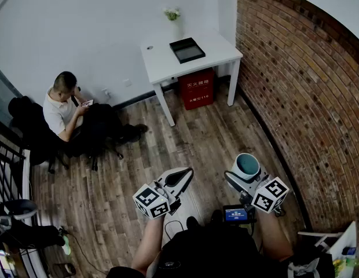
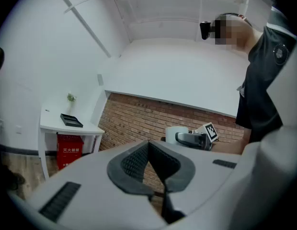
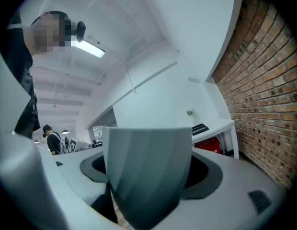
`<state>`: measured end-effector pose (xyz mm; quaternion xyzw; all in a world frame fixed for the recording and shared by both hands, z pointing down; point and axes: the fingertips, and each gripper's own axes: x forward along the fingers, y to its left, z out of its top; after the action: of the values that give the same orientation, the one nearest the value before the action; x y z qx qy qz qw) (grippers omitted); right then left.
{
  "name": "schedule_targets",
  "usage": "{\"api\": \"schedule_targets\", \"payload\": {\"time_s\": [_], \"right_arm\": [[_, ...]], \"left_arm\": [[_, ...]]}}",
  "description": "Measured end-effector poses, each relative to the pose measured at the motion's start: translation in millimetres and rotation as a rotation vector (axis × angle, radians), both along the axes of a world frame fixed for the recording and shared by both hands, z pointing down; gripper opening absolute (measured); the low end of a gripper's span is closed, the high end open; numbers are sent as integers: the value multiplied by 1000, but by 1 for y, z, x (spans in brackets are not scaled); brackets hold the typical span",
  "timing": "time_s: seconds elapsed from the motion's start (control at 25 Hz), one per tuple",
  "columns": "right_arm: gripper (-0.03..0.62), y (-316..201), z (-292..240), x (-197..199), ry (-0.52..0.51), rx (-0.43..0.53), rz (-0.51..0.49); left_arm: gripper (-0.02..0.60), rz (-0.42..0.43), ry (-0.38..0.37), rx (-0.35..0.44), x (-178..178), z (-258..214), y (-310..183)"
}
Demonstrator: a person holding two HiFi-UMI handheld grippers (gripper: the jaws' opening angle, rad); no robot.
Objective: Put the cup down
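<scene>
A: Where is the cup right now?
B: The pale tapered cup with a teal inside [image 3: 146,169] stands upright between the jaws of the right gripper [image 1: 247,177]. The jaws are spread wide and clamped on its sides. It hangs in the air over the wooden plank floor [image 1: 202,138], close to the person's body.
A: And the other gripper?
B: The left gripper [image 2: 148,163] has its tips pressed together, with nothing in them.
A: So which step is this?
B: Carrying, I'd say; the cup is not set down yet. The small white desk [image 1: 162,65] by the brick wall [image 1: 295,80] is well apart from it and bears a black tray [image 1: 187,50].
A: Next move?
B: Probably bring the cup over a bare patch of that desk, lower it level until the base rests, then let the jaws go
</scene>
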<state>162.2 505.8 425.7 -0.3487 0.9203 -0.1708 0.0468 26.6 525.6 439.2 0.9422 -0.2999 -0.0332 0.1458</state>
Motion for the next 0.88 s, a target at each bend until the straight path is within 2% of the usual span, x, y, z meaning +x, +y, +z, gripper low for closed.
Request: {"api": "schedule_targets", "payload": {"time_s": [0.44,0.88], "right_arm": [[402,6,3,-9,19,5,-6],[402,1,4,-6,-14,-15,-21]], "left_arm": [[8,21,2,-3,-2,0,5],[8,13,2,-15,2,4,5]]}}
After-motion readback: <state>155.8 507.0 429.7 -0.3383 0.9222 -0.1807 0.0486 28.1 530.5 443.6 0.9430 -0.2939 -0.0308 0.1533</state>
